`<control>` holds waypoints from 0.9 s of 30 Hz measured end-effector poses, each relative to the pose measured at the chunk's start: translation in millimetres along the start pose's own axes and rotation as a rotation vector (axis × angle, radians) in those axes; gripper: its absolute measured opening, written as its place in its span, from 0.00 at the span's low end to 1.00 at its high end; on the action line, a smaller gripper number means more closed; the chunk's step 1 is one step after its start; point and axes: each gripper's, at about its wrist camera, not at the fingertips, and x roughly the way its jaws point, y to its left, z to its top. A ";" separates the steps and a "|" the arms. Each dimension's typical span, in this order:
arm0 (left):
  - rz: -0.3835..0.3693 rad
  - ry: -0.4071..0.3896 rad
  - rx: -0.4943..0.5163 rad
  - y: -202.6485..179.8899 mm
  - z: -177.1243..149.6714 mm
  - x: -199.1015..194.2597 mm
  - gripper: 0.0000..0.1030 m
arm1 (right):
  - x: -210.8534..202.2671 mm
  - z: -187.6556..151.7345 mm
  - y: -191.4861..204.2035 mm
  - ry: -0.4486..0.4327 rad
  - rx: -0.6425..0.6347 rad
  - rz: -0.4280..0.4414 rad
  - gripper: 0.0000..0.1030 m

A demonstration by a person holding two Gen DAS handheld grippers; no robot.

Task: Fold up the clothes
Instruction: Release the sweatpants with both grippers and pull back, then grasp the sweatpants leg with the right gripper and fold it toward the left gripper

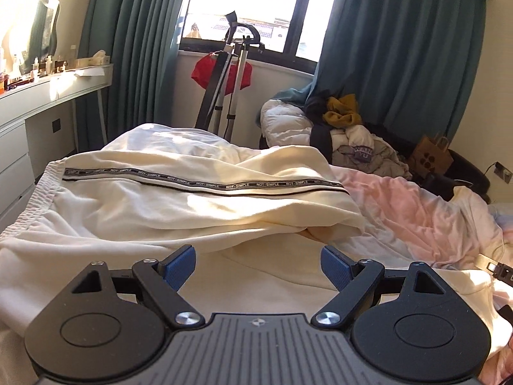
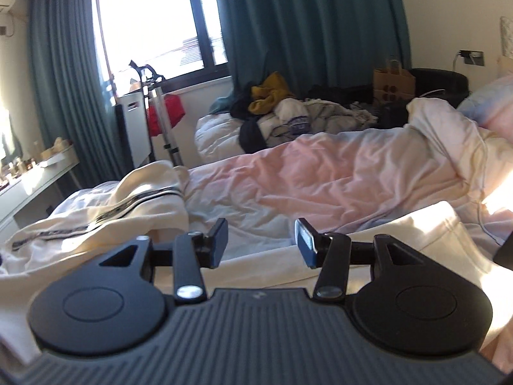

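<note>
Home bedroom. A bed (image 1: 416, 211) with a rumpled pink duvet is filling the room; teal curtains (image 1: 400, 48) are hanging at the window (image 1: 250, 6) beyond the bed, a clothes pile (image 1: 349, 128) is lying at its far side, and a dresser (image 1: 48, 106) with bottles is standing left of it.

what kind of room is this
Most likely a bedroom in a home: a bed with a rumpled pink duvet, teal curtains beside a window, and a white dresser crowded with toiletries.
</note>
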 end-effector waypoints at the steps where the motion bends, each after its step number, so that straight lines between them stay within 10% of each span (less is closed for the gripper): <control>1: 0.005 0.003 0.004 -2.9 1.1 7.8 0.84 | 1.3 -2.3 6.6 0.006 -0.014 0.024 0.49; 19: -0.106 0.091 -0.053 44.4 -19.1 106.3 0.84 | 153.6 9.9 35.5 0.179 0.243 0.362 0.49; 21: -0.123 0.095 -0.067 51.4 -21.5 116.8 0.84 | 183.7 12.3 41.2 0.188 0.274 0.344 0.77; 27: -0.186 0.095 -0.071 67.6 -26.9 141.0 0.84 | 256.0 3.6 53.7 0.230 0.377 0.314 0.79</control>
